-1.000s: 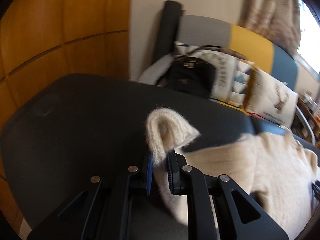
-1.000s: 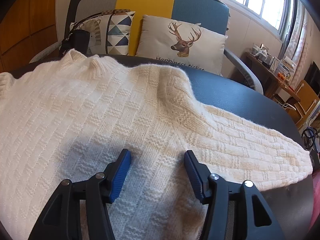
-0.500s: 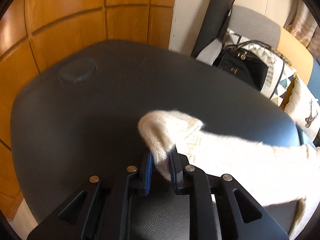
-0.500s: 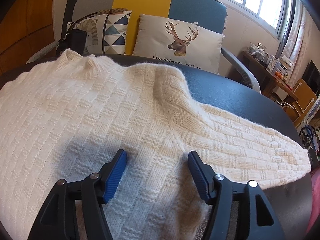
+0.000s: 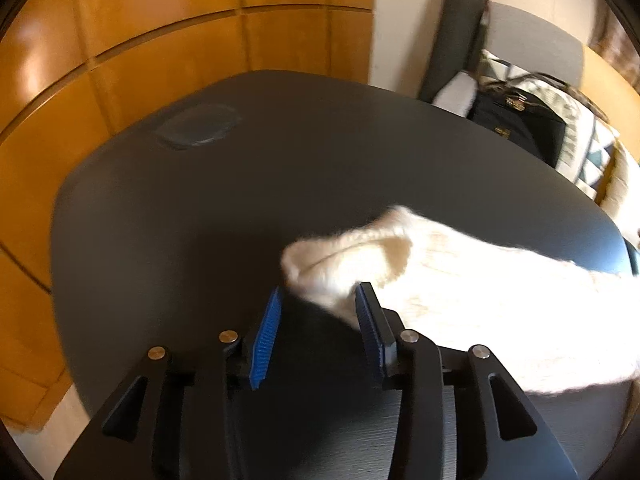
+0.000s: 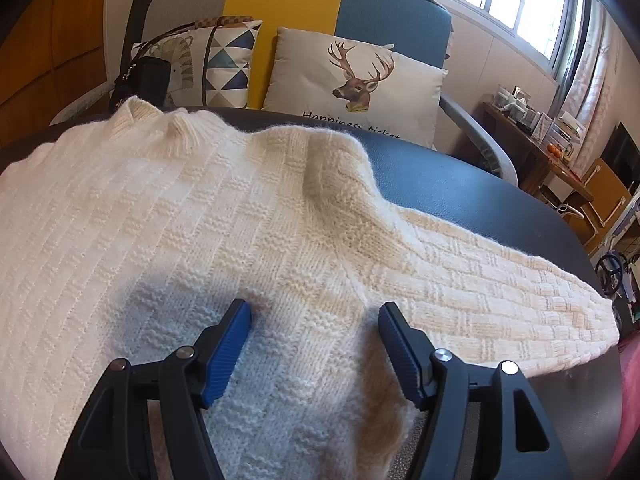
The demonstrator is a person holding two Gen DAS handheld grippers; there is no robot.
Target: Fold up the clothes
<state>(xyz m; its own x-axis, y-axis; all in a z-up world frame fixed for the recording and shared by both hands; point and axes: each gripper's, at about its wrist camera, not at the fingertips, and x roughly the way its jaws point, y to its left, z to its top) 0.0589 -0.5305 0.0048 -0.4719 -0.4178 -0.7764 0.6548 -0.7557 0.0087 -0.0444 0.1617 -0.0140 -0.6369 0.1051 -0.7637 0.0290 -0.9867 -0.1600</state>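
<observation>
Sweater [image 6: 168,216]: cream knit, spread flat on table [image 6: 460,184], one sleeve [image 6: 500,292] stretched twd far edge
Table: dark, rounded
Room: wood panels, sofa w/ deer pillow [image 6: 356,84], window
L gripper [image 5: 318,320]: jaws opening, cuff [image 5: 340,264] btwn pads, blurred
R gripper [image 6: 314,332]: jaws opening, spread over knit, nothing pinched
Hem: cut off

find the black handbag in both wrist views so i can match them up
Left wrist view: the black handbag sits upper right, beyond the table's far edge, against the triangle-pattern cushion.
Right wrist view: the handbag sits upper left, behind the sweater's collar.
Shared landmark: the triangle-pattern cushion, just right of the bag in both.
</observation>
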